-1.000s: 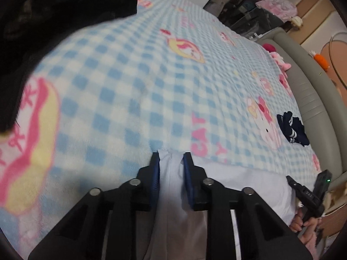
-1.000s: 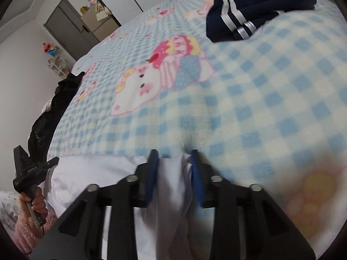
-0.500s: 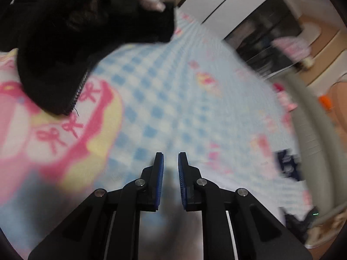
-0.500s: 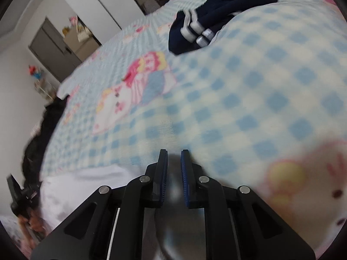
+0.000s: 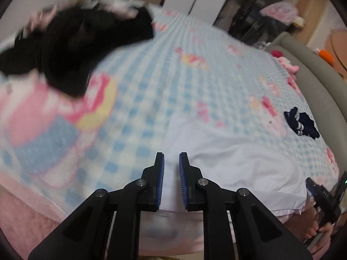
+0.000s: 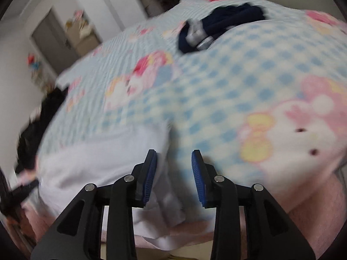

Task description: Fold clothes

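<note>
- White garment (image 5: 234,164): lies spread at the near edge of the checked blanket (image 5: 151,69), partly hanging over.
- Left gripper (image 5: 171,162): your jaws stand parted over the cloth, holding nothing.
- Right gripper (image 6: 173,162): your jaws stand wide, empty, beside the garment's edge.
- Risk: unheld, the overhanging cloth may slide off; a hasty regrasp could pinch blanket too.
</note>
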`<action>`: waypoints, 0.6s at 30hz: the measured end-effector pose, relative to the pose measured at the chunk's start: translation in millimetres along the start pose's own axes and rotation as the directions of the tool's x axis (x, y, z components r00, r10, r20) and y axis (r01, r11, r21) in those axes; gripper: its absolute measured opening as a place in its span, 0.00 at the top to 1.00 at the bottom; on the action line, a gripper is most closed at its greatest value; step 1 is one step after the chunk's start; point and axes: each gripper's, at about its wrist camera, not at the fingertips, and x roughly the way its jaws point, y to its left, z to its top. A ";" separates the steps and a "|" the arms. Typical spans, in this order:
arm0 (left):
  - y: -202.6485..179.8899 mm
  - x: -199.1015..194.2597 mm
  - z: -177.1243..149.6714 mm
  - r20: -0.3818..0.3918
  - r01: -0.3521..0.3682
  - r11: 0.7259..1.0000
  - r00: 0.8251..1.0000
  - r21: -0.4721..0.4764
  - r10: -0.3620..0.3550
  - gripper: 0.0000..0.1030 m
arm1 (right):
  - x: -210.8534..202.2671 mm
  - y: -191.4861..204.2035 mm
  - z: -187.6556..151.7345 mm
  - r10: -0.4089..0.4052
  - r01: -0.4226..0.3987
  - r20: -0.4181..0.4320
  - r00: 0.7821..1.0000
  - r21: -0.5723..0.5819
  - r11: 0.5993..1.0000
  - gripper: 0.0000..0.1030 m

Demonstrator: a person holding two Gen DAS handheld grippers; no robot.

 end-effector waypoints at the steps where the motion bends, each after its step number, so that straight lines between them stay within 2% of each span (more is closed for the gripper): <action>1: -8.5 -2.9 1.0 0.002 0.038 0.999 0.999 0.019 -0.038 0.72 | -4.8 -3.4 0.3 -0.002 0.002 0.007 1.000 0.004 1.000 0.61; 3: -31.4 0.5 1.0 -0.020 0.122 0.991 0.992 0.055 -0.122 0.69 | -11.4 -8.3 -1.2 0.015 -0.015 0.002 1.000 0.014 1.000 0.58; 5: -58.6 9.3 -3.3 -0.056 0.205 0.974 0.978 0.100 -0.200 0.69 | -10.2 -8.9 -8.0 0.085 -0.083 -0.050 0.995 0.027 0.996 0.58; 7: -88.6 21.8 -13.6 -0.116 0.257 0.955 0.964 0.149 -0.241 0.69 | -7.1 -4.0 -14.7 0.133 -0.132 -0.093 0.987 0.022 0.991 0.52; 9: -113.8 34.8 -24.2 -0.163 0.287 0.940 0.952 0.186 -0.259 0.69 | -0.5 1.5 -20.7 0.142 -0.143 -0.135 0.981 0.003 0.990 0.41; 10: -122.2 40.3 -28.6 -0.182 0.303 0.934 0.945 0.189 -0.270 0.69 | 2.9 4.3 -23.8 0.146 -0.149 -0.156 0.977 -0.007 0.989 0.39; 13: -132.5 50.7 -44.3 -0.249 0.348 0.921 0.921 0.173 -0.301 0.69 | 12.8 5.6 -29.8 0.156 -0.160 -0.199 0.967 0.000 0.987 0.37; 14: -133.2 55.3 -50.4 -0.270 0.331 0.926 0.922 0.181 -0.277 0.69 | 16.2 4.0 -30.9 0.160 -0.161 -0.208 0.965 0.013 0.987 0.37; 15: -133.5 60.1 -56.6 -0.290 0.309 0.932 0.925 0.192 -0.247 0.69 | 17.5 3.3 -31.2 0.161 -0.161 -0.207 0.965 0.017 0.987 0.39; 16: -131.7 61.2 -60.5 -0.297 0.308 0.933 0.923 0.185 -0.246 0.69 | 16.7 3.4 -31.1 0.154 -0.154 -0.198 0.968 0.013 0.988 0.44; 18: -126.5 59.7 -64.6 -0.300 0.328 0.932 0.914 0.151 -0.273 0.69 | 12.9 2.2 -29.9 0.098 -0.099 -0.169 0.981 0.004 0.995 0.64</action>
